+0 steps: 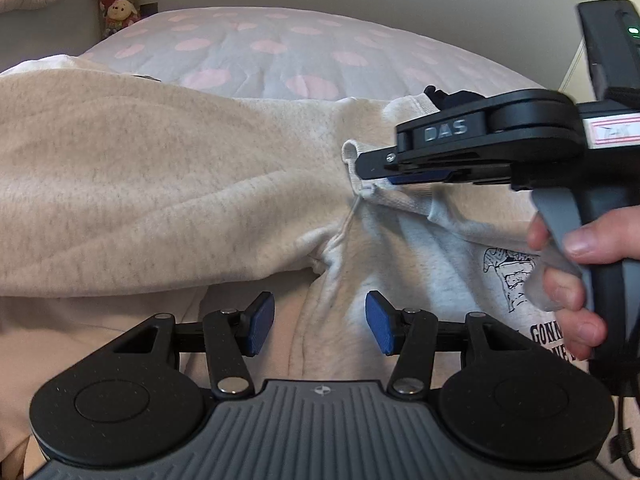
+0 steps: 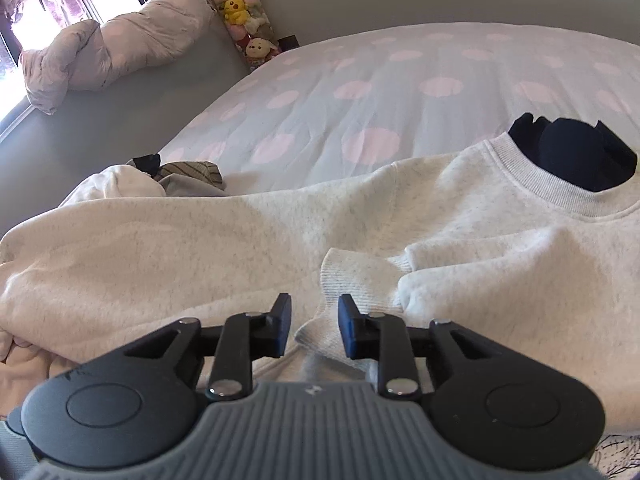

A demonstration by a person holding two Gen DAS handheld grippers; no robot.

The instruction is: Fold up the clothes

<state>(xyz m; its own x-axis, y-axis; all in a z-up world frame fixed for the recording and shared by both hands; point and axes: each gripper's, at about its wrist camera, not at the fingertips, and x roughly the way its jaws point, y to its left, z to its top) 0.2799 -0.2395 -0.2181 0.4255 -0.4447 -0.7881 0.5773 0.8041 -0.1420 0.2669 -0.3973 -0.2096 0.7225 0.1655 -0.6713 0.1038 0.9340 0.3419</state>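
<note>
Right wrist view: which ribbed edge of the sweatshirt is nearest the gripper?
The sleeve cuff, lying right at the right gripper. The ribbed collar is farther off, upper right, ringing a dark garment.

Your sweatshirt lies spread across the near part of the bed, its collar toward the far right in the right wrist view. A dark garment sits inside the collar opening. One sleeve cuff lies folded onto the sweatshirt's body, just ahead of your right gripper. Other clothes lie bunched at the far left. Plush toys stand beyond the bed, against the wall.
</note>
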